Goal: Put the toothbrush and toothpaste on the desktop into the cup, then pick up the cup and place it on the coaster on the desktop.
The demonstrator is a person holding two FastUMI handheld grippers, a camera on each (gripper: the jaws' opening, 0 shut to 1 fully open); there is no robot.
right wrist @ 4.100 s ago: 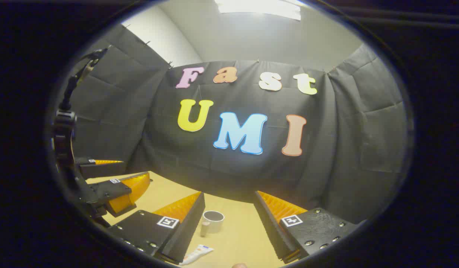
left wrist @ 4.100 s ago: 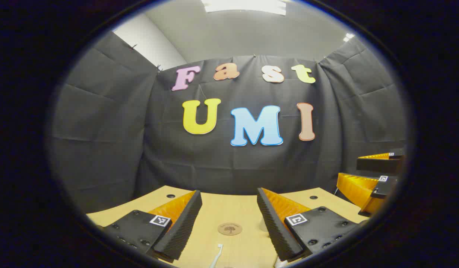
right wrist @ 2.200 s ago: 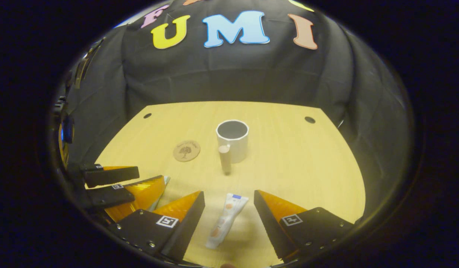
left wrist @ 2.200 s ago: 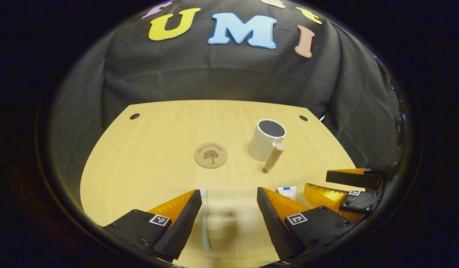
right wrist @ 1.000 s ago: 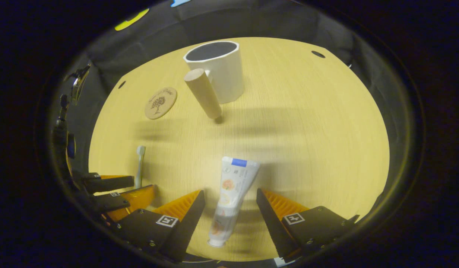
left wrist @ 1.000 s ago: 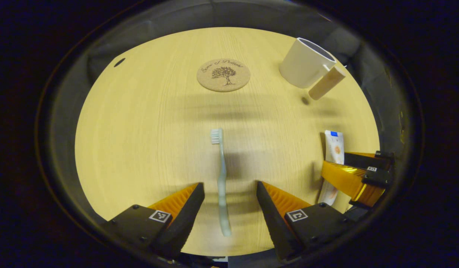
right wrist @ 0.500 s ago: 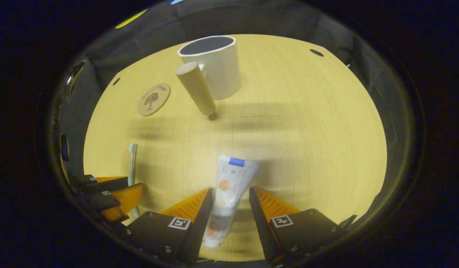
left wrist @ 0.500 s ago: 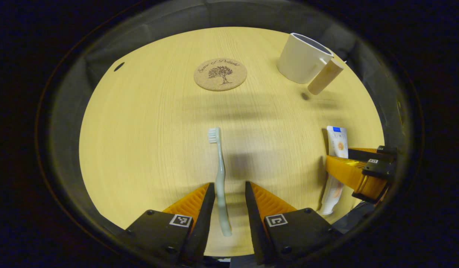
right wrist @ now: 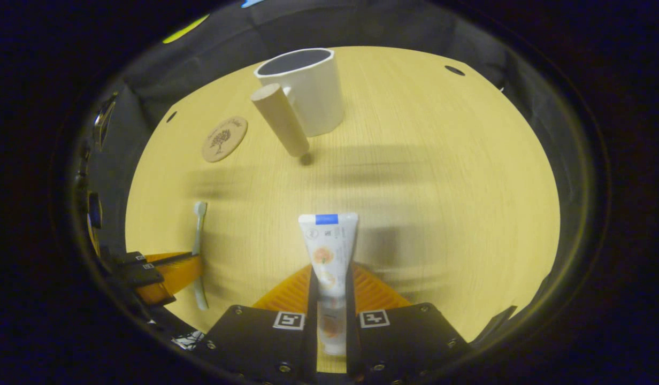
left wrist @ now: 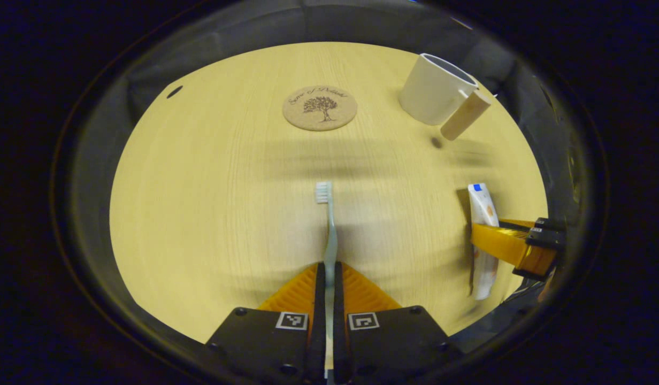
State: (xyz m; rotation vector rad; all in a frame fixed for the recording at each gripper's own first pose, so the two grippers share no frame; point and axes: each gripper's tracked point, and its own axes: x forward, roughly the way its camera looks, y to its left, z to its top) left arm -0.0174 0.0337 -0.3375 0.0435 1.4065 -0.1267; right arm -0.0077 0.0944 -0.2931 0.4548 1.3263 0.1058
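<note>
In the left gripper view: left gripper (left wrist: 325,272) pinching the thin pale green toothbrush (left wrist: 328,230), handle between both fingers, white bristles pointing ahead over the light wooden table (left wrist: 201,187). Farther off, round cork coaster (left wrist: 319,107) with a tree picture and curly writing too small to read. Right of it, white cup (left wrist: 435,89) with a round wooden handle.

In the right gripper view: right gripper (right wrist: 329,283) pinching the white toothpaste tube (right wrist: 327,251), blue stripe at the far end, label too small to read.

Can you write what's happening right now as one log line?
left gripper: shut on toothbrush | right gripper: shut on toothpaste | cup: empty, off coaster
</note>
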